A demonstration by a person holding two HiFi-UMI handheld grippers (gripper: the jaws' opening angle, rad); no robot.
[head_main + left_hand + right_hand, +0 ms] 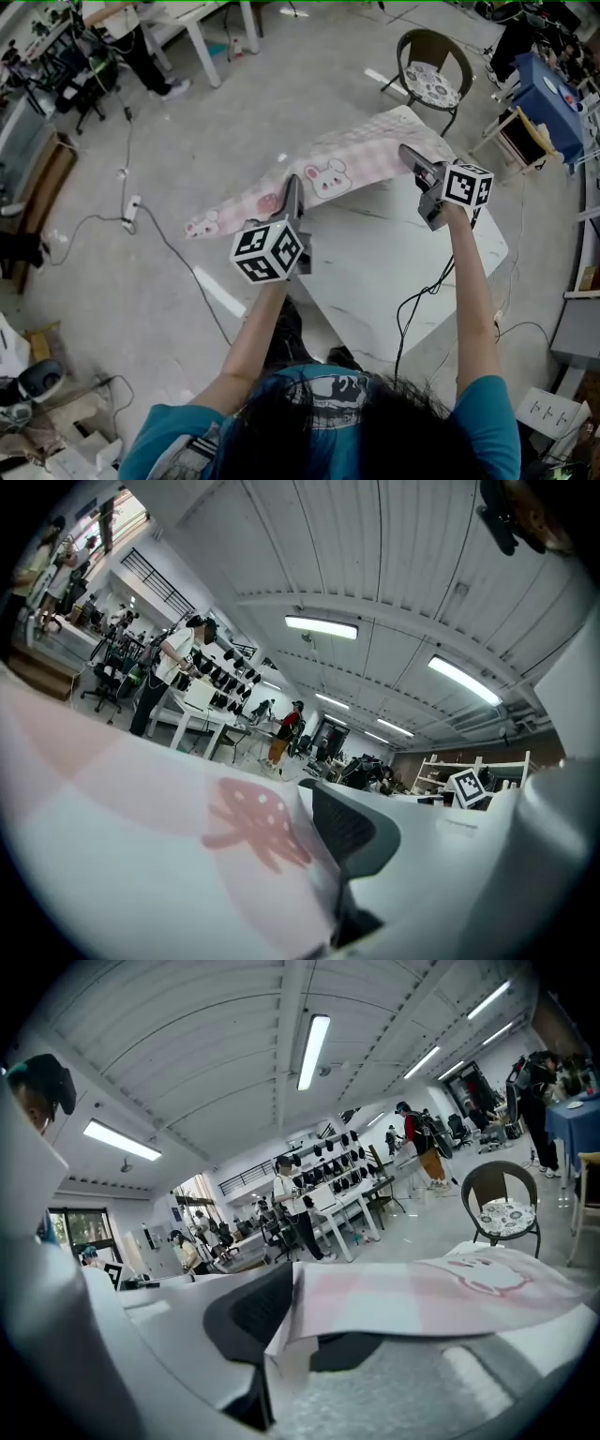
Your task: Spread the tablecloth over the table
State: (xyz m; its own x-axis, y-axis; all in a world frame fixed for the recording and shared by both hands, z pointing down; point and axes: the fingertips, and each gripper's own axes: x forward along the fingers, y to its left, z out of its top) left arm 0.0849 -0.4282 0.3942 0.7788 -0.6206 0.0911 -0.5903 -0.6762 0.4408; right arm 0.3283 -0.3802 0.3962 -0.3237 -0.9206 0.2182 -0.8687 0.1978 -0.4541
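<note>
Where the grey floor (141, 309) lies open on the left, cables (112, 225) trail across it, and a white workbench (202, 23) stands at the far left with a person (141, 56) beside it; right of centre stands the white marble-patterned table (412, 272); beyond its far corner sits a round chair (433, 70) with a patterned cushion; a blue table (544, 94) stands far right. The pink checked tablecloth (319, 173) hangs stretched between the two grippers, its right part over the table's far-left corner, its left end drooping past the table's left edge over the floor; the left gripper (292, 192) is clamped narrowly on the cloth's near edge, fabric pinched between its jaws; the right gripper (412, 159) is likewise nipped on the cloth's right corner, a small flap of fabric poking out between its jaws.
</note>
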